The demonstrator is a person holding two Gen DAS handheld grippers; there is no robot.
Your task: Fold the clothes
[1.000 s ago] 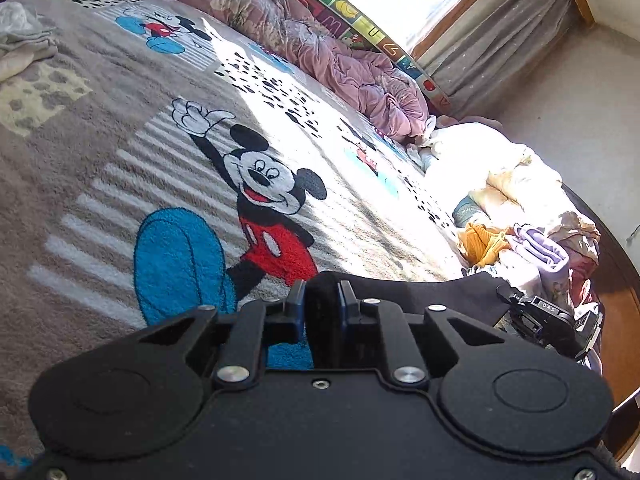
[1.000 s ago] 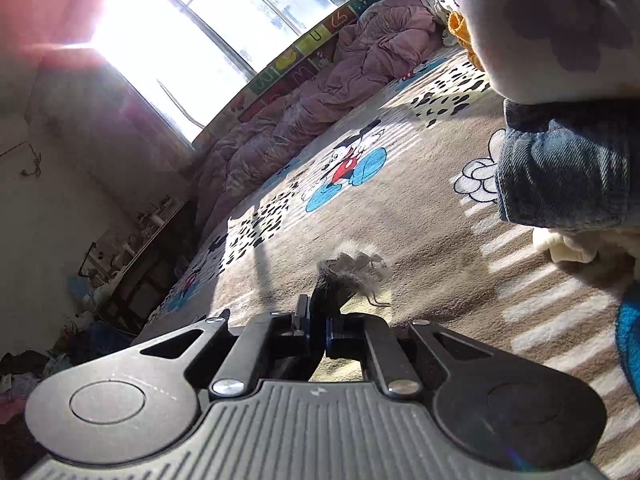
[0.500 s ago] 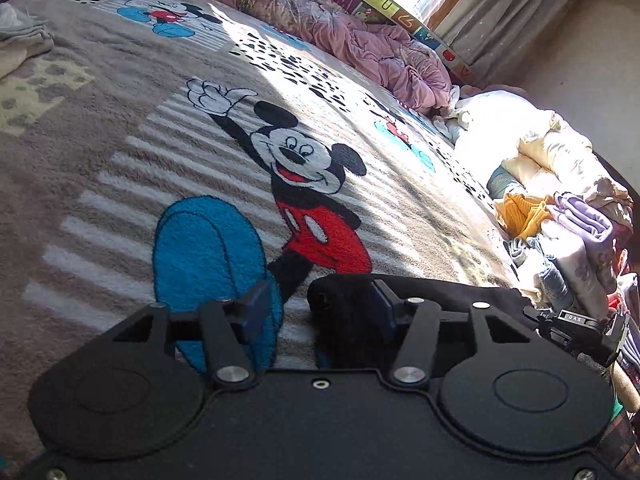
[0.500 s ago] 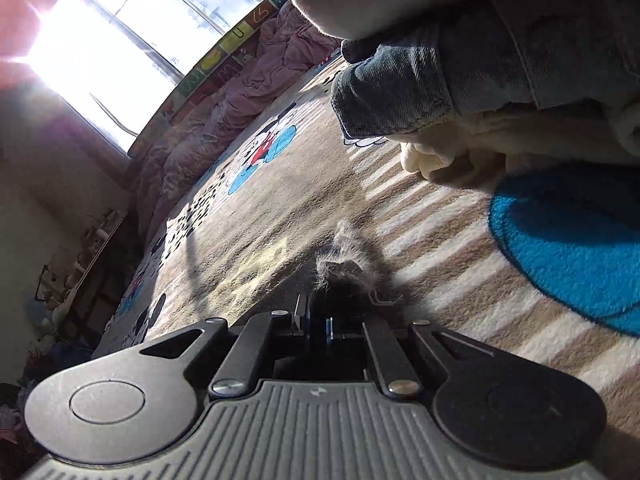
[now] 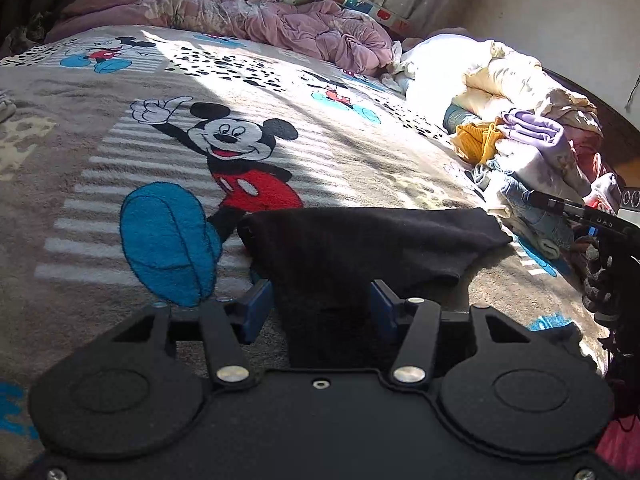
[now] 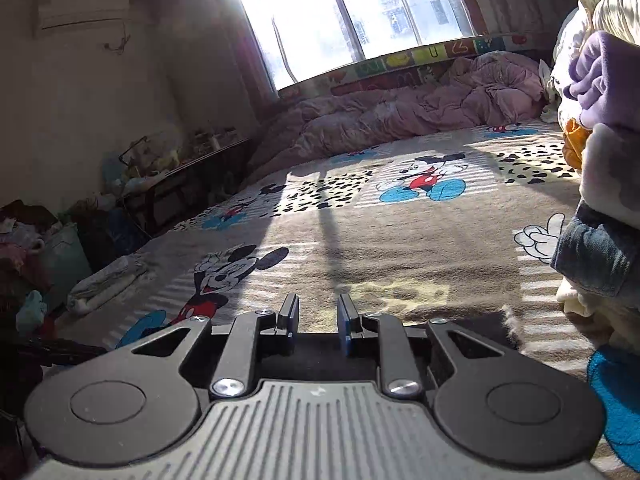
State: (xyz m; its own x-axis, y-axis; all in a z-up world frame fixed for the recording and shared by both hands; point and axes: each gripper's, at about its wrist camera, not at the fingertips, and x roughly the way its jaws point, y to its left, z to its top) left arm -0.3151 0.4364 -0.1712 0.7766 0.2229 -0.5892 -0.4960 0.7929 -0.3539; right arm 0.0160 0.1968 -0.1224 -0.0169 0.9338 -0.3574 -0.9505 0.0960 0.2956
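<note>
A black garment (image 5: 360, 244) lies folded flat on the Mickey Mouse blanket (image 5: 168, 148). My left gripper (image 5: 320, 302) is open, its blue-padded jaws apart over the garment's near edge, holding nothing. In the right wrist view my right gripper (image 6: 318, 320) is open and empty, with the black garment (image 6: 472, 330) just beneath and to the right of it. The right gripper also shows at the right edge of the left wrist view (image 5: 600, 224).
A pile of unfolded clothes (image 5: 528, 148) sits at the right of the bed, seen close in the right wrist view (image 6: 600, 184). A pink duvet (image 5: 248, 20) lies along the window side. Folded pale cloth (image 6: 106, 282) rests at the bed's left edge.
Both grippers opened and let go of the black garment, which now lies flat on the blanket. Both pulled back and levelled out.
</note>
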